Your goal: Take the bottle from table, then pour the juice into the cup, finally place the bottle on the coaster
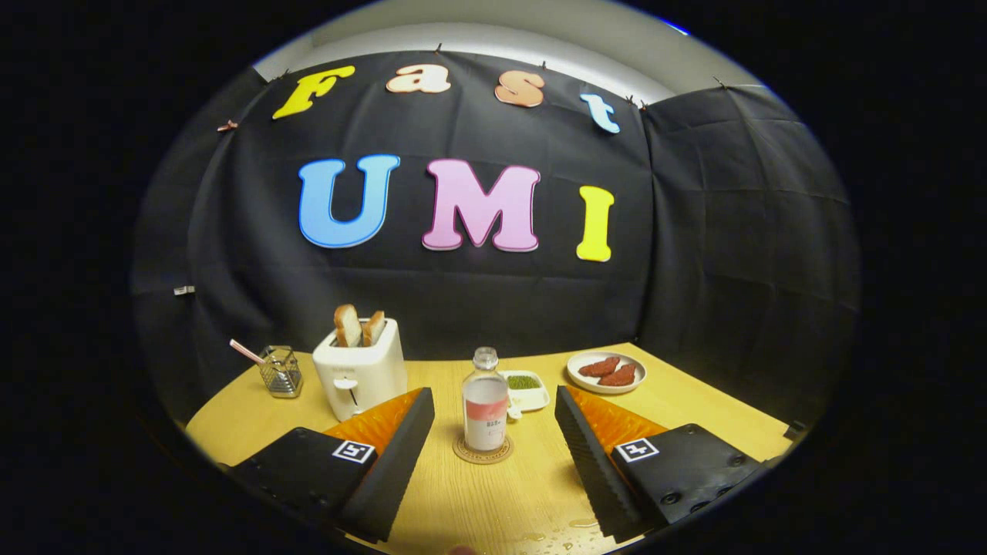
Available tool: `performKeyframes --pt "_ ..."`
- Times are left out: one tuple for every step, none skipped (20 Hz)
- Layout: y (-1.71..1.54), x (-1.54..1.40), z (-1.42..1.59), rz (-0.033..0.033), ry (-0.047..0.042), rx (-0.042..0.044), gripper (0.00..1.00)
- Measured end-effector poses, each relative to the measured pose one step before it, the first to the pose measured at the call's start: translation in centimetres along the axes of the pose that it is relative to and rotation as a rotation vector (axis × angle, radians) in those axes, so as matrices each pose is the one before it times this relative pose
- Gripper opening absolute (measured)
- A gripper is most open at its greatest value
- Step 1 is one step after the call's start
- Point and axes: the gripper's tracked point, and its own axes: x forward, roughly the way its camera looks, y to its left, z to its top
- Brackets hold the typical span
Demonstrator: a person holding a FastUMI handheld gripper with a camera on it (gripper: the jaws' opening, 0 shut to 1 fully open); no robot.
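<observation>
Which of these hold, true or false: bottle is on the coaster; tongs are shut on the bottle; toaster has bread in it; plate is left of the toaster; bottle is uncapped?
1. The bottle stands on the coaster. True.
2. The tongs are shut on the bottle. False: open, fingers apart on either side, not touching it.
3. The toaster holds bread. True.
4. The plate is left of the toaster. False: it lies right of the bottle.
5. The bottle is uncapped. False: the cap is on.
</observation>
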Motion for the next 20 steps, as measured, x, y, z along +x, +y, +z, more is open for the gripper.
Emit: performKeyframes --pt "-0.255 -0.663 1.276 0.00051 -0.01689 0.00139 0.96" --pt "0.044 -0.752 1.353 0.00692 -0.02100 0.01287 0.96" --pt "0.294 -0.832 1.336 0.01107 -0.01856 0.01677 0.97" --pt "0.218 -0.951 1.212 0.00917 -0.01514 0.01314 0.97" --pt "0.107 -1.121 0.906 0.01063 -0.01047 0.00249 0.97" --pt "0.131 -1.183 0.659 0.01189 -0.00356 -0.00853 0.97" --pt "0.396 -1.198 0.432 0.02666 -0.00158 -0.01792 0.97" --pt "0.289 -1.272 0.269 0.02818 0.00545 -0.03316 0.97" --pt "-0.321 -1.173 -0.065 0.01052 0.01112 -0.04035 0.97" --pt "-0.386 -1.190 -0.008 0.01055 0.01081 -0.02673 0.97" --pt "0.276 -0.966 0.090 0.02033 0.00884 -0.01235 0.97" --pt "-0.063 -0.979 -0.081 0.01847 0.01228 -0.00557 0.97" --pt "-0.175 -0.923 -0.016 0.01544 0.00825 -0.00304 0.97" --pt "-0.366 -0.970 0.248 0.01067 0.00084 0.00096 0.97" --pt "-0.182 -0.989 0.273 0.02003 0.00465 -0.00141 0.97" --pt "-0.415 -0.879 0.276 0.00942 -0.00224 -0.01176 0.97" --pt "-0.517 -0.695 0.341 0.00999 0.00184 -0.01541 0.97" --pt "0.169 -0.653 0.166 0.03342 0.00409 -0.00754 0.97" --pt "0.670 -0.727 0.535 0.04165 0.00443 0.00153 0.97" --pt "0.353 -0.670 0.767 0.02528 -0.00863 0.00931 0.97"
